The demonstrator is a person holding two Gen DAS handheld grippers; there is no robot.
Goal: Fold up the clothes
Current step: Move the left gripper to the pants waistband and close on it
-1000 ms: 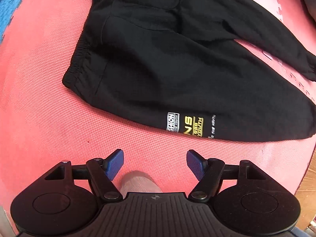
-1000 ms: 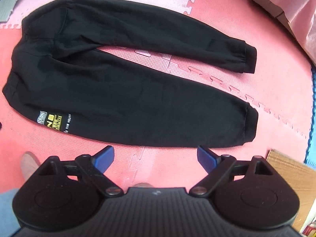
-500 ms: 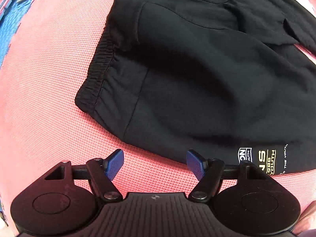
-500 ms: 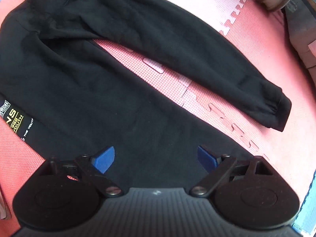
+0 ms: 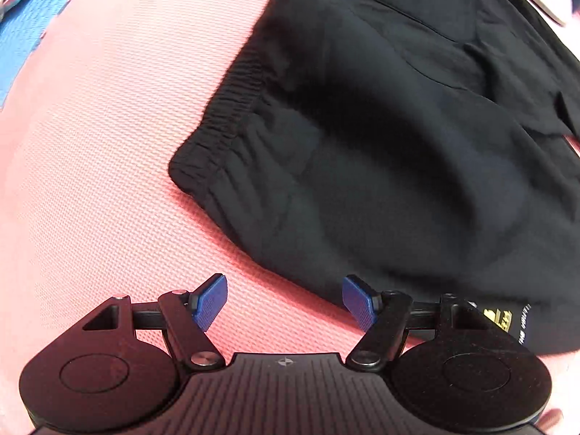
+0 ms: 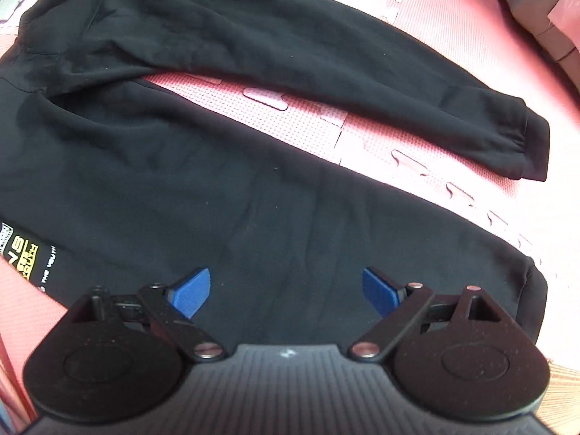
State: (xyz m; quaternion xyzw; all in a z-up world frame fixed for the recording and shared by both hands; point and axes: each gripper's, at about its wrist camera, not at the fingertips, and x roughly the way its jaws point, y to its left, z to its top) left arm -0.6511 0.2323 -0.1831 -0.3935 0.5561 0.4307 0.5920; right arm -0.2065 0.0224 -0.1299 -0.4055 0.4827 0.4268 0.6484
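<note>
Bare mat (image 5: 108,145) left of trousers (image 5: 398,145): open passage.

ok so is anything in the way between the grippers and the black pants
Nothing visible. The left gripper, open, faces the waistband corner of the black pants over bare pink mat. The right gripper, open, is already over the nearer leg.

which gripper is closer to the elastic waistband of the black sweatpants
Left. The left gripper hangs open near the waistband corner; the right gripper is open over the lower leg.
</note>
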